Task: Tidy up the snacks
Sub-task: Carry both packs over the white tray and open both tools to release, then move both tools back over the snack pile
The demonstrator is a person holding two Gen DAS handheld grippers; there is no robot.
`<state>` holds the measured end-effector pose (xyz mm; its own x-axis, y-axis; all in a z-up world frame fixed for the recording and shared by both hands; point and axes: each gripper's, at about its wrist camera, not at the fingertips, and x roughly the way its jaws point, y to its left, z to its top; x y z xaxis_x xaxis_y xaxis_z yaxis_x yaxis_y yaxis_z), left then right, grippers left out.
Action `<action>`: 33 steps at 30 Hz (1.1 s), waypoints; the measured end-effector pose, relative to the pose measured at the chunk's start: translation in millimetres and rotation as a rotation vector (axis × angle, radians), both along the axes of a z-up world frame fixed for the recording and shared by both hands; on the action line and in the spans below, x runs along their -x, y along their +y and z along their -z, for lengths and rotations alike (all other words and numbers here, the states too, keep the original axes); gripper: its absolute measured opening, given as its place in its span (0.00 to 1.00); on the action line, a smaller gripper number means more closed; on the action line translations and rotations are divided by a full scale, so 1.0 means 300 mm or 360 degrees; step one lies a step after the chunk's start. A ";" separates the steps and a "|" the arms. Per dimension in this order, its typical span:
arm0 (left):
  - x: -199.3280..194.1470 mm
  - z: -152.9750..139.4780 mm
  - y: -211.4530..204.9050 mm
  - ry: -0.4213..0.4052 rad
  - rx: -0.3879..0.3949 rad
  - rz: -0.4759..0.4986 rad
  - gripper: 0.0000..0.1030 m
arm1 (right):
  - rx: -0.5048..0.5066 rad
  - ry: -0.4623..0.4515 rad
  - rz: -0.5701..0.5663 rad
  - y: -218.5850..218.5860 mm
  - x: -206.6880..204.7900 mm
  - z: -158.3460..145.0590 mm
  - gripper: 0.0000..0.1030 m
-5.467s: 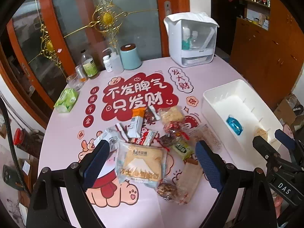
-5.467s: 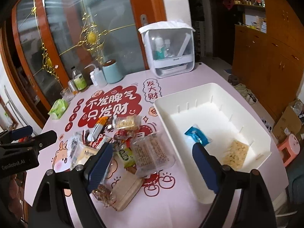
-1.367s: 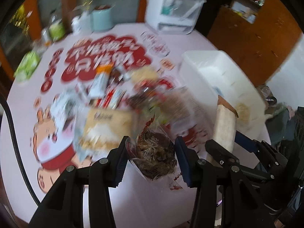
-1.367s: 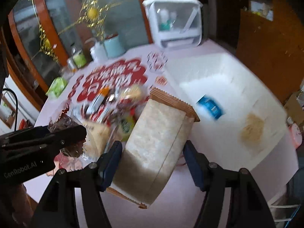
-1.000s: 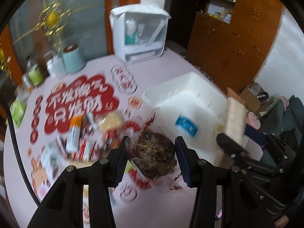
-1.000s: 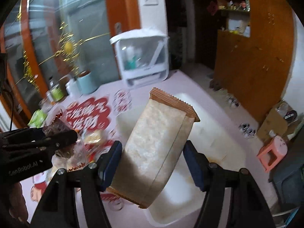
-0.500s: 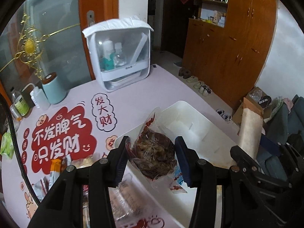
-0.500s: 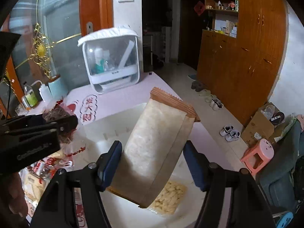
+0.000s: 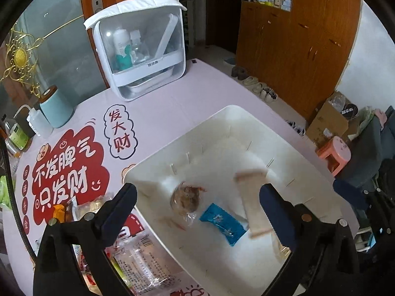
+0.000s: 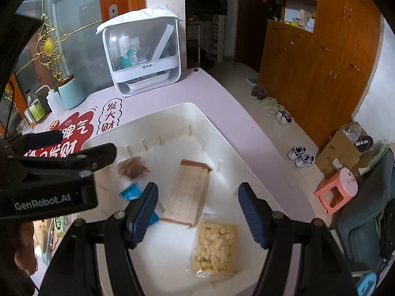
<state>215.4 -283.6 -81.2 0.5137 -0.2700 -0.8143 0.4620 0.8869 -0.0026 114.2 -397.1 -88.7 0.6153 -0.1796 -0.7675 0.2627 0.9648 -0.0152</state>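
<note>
The white bin (image 9: 222, 109) (image 10: 172, 107) lies under both grippers. My left gripper (image 9: 197, 192) is opening wide with nothing pressed between its pads. The clear bag of brown snack (image 9: 186, 198) (image 10: 132, 167) lies free in the bin below it, beside a blue packet (image 9: 222, 222) (image 10: 130, 192). My right gripper (image 10: 197, 190) stands open. The long tan pack (image 10: 190, 192) (image 9: 251, 204) is loose in the bin beneath it, touching neither pad and blurred in the left wrist view. A yellow snack bag (image 10: 214, 249) sits at the bin's near end. Other snacks (image 9: 138, 261) remain on the table left of the bin.
A white clear-fronted organiser (image 9: 138, 56) stands at the back of the pink table, with a teal canister (image 9: 55, 108) and bottles to its left. The table's right edge runs just past the bin. On the floor beyond are shoes, a cardboard box and a pink stool (image 10: 335, 192).
Both grippers came over the bin. The left one opened and the brown snack bag dropped into the bin. The tan pack left the right gripper and now lies in the bin.
</note>
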 end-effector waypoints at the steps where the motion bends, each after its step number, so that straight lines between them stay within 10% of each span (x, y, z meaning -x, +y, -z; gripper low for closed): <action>1: 0.005 0.000 0.008 -0.0001 0.0000 -0.0007 0.96 | -0.0004 0.0001 0.0006 0.000 0.001 -0.003 0.66; 33: 0.349 -0.358 0.343 -0.0290 0.0102 -0.0233 0.96 | -0.0117 -0.0250 -0.0094 0.148 0.239 -0.339 0.71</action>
